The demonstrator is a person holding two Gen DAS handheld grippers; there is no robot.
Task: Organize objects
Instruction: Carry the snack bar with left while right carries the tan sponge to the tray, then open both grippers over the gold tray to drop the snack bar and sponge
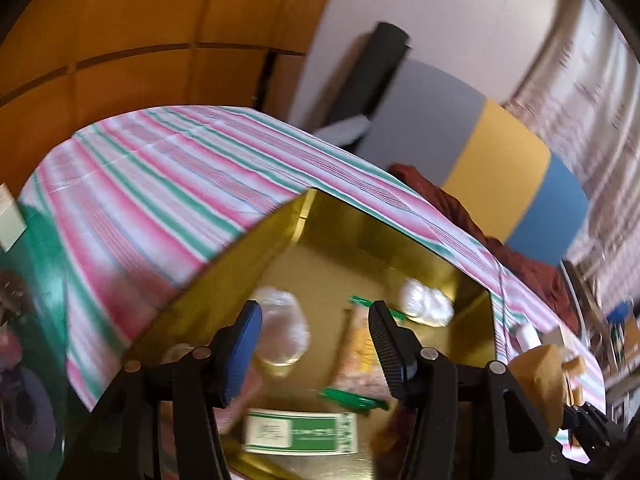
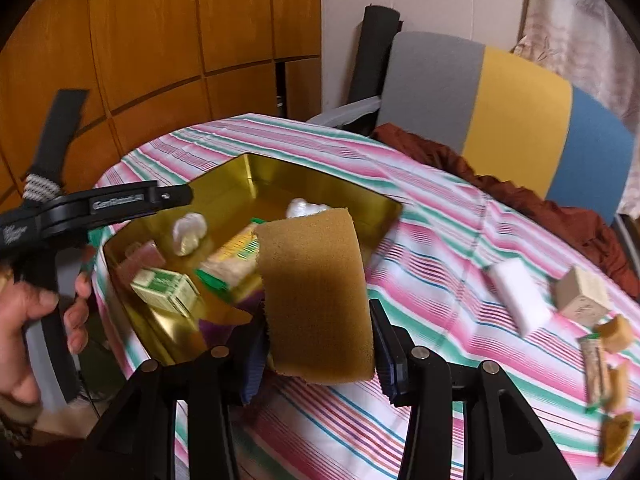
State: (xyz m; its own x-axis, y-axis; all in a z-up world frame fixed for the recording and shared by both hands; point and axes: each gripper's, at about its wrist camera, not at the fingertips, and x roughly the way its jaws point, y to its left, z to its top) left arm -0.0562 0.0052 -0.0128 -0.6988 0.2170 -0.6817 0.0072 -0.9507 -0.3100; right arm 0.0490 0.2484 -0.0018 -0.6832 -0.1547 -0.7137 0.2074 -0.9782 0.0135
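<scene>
Striped cloth (image 2: 420, 216) covers the table, wood panels behind. Gold tin (image 2: 384, 204) on it holds 2 white wads, green-white box (image 2: 166, 290), pink block, yellow pkg w/ green bits; contents blurred. Right gripper (image 2: 320, 354) pinches the brown sponge (image 2: 316, 292) beside the tin's near edge. Left gripper (image 1: 316, 344) over the tin, jaws apart, nothing between. White block (image 2: 520, 300) and several small items at right, cut off.

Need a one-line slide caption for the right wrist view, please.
Right gripper shut on a brown sponge beside the gold tin on the striped tablecloth.
</scene>
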